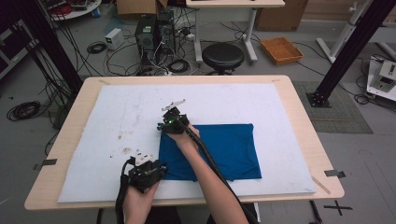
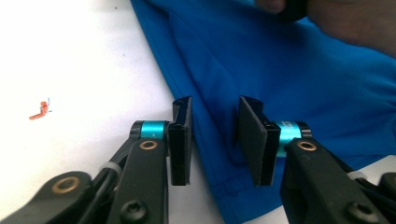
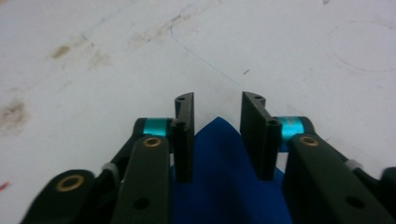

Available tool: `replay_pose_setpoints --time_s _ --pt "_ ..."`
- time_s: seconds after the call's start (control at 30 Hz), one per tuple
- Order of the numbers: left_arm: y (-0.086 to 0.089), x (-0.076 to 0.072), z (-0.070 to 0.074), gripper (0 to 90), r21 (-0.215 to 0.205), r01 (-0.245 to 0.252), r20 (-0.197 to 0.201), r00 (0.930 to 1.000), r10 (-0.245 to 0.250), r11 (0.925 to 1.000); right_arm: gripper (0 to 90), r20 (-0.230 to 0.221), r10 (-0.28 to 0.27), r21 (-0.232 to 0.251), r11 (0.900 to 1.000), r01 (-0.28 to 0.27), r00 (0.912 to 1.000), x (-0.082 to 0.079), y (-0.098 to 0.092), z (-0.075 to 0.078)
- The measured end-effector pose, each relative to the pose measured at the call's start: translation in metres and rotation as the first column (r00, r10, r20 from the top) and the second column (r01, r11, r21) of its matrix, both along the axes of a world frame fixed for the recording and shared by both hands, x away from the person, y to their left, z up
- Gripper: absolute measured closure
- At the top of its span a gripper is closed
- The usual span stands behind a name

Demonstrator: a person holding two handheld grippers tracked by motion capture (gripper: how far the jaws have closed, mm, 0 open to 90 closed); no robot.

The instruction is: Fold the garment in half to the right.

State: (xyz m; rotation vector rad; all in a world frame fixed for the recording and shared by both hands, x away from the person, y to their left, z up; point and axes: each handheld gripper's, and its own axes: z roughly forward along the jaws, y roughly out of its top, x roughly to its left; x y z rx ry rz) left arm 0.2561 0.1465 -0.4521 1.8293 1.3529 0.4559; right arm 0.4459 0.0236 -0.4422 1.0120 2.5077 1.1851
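While a folded blue shirt [image 1: 219, 149] lies on the white-padded counter [image 1: 116, 116], the right hand-held gripper [image 3: 217, 116] straddles its far-left corner and the left hand-held gripper [image 2: 215, 135] its near-left edge, both jaws narrowly apart, unclamped.

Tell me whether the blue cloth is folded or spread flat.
Folded: the blue cloth lies as a compact rectangle on the white mat, with layered hems along its edge in the left gripper view.

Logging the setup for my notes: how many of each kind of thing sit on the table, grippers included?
Blue garment: 1
White mat: 1
Grippers: 2, the left gripper and the right gripper
Total: 4
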Motion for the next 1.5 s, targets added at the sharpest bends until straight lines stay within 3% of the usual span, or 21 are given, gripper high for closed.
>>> replay_pose_setpoints --time_s 0.1,0.2,0.37,0.6,0.87,1.03,1.17,1.5 --pt "0.000 0.000 0.000 70.0 -0.002 -0.004 0.003 1.0000 0.004 1.0000 76.1 0.008 0.003 -0.050 0.999 -0.003 1.0000 0.001 0.008 -0.003" --pt "-0.001 0.001 0.000 77.6 -0.013 0.007 0.001 1.0000 -0.007 0.9999 85.2 0.031 0.006 -0.068 0.998 -0.004 0.9995 0.002 0.008 -0.003" --pt "-0.004 0.001 -0.001 83.7 -0.014 0.010 0.008 0.9999 -0.010 0.9999 87.5 0.042 0.011 -0.082 0.997 -0.008 0.9991 0.001 0.006 0.000" --pt "-0.003 -0.001 0.003 85.6 -0.038 0.016 0.034 0.9993 -0.015 0.9991 87.6 0.070 0.022 -0.046 0.999 -0.019 0.9973 -0.003 0.001 0.013" --pt "-0.001 -0.004 0.016 86.0 -0.098 0.043 0.061 0.9975 -0.037 0.9943 87.6 0.078 0.030 0.013 0.999 -0.031 0.9965 -0.005 -0.017 0.031" --pt "-0.007 -0.006 0.029 86.0 -0.128 0.084 0.089 0.9934 -0.072 0.9882 87.6 0.085 0.029 0.049 0.998 -0.033 0.9960 -0.006 -0.034 0.044" --pt "-0.023 -0.005 0.037 86.0 -0.135 0.127 0.109 0.9877 -0.113 0.9827 87.6 0.089 0.030 0.058 0.998 -0.035 0.9956 -0.007 -0.052 0.053" --pt "-0.080 0.003 0.051 86.0 -0.156 0.252 0.141 0.9627 -0.231 0.9551 87.6 0.069 -0.004 0.104 0.995 -0.003 0.9976 -0.005 -0.121 0.071"
